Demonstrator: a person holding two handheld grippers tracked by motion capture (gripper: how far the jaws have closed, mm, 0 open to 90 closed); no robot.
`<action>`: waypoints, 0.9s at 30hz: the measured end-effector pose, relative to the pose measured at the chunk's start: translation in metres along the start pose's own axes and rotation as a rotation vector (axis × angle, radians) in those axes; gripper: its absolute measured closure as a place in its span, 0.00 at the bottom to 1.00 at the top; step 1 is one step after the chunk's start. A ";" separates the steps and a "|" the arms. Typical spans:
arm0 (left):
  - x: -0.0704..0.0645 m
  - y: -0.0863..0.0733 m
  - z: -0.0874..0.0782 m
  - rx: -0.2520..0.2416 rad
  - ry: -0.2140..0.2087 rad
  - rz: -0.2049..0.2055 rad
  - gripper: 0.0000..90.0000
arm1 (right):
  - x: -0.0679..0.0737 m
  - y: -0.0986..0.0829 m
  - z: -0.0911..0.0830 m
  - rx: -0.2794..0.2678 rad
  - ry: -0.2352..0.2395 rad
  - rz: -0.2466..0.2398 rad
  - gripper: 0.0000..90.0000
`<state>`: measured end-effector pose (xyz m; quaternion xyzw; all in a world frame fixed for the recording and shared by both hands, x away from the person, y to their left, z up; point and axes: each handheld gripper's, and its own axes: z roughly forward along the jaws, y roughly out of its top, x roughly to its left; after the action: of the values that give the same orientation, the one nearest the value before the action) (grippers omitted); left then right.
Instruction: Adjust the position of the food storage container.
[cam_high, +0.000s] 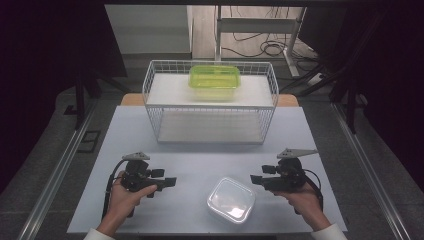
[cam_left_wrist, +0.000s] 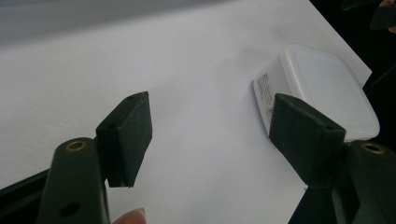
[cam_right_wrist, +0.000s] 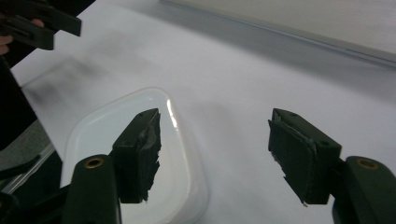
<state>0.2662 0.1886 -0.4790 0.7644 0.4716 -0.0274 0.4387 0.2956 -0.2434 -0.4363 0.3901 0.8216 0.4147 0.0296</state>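
A clear lidded container (cam_high: 231, 200) sits on the white table (cam_high: 200, 155) near its front edge, between the 2 grippers and untouched by either. The left gripper (cam_high: 169, 183) is held in the person's left hand (cam_high: 127, 197) just above the table, its jaws pointing toward the container and standing wide apart with nothing between them. In the left gripper view the container (cam_left_wrist: 322, 88) lies ahead and to the right, beside the right jaw, with a printed label on its side wall. The right gripper (cam_high: 256, 180) is held in the right hand (cam_high: 300, 200) on the other side, its jaws pointing back toward the left gripper, also spread wide and empty. In the right gripper view the container (cam_right_wrist: 135, 158) lies under and behind the left jaw, its glossy lid catching a streak of light, and the left gripper (cam_right_wrist: 42, 23) shows at the top left corner. Farther back on the table stands a white wire rack (cam_high: 210, 102) with 2 levels, and a green translucent container (cam_high: 214, 77) rests on its upper shelf, well apart from both grippers.
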 end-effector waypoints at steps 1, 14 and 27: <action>0.000 -0.001 0.001 0.004 0.002 -0.002 0.33 | 0.002 0.001 0.000 0.004 0.017 0.002 0.40; 0.003 -0.003 0.005 0.018 0.008 -0.012 0.32 | 0.046 0.000 0.013 0.096 0.133 -0.100 0.53; 0.004 -0.004 0.007 0.026 0.006 -0.012 0.32 | 0.098 -0.022 0.028 0.278 0.252 -0.276 0.91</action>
<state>0.2678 0.1871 -0.4880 0.7673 0.4770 -0.0339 0.4273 0.2242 -0.1673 -0.4429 0.2196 0.9135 0.3352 -0.0707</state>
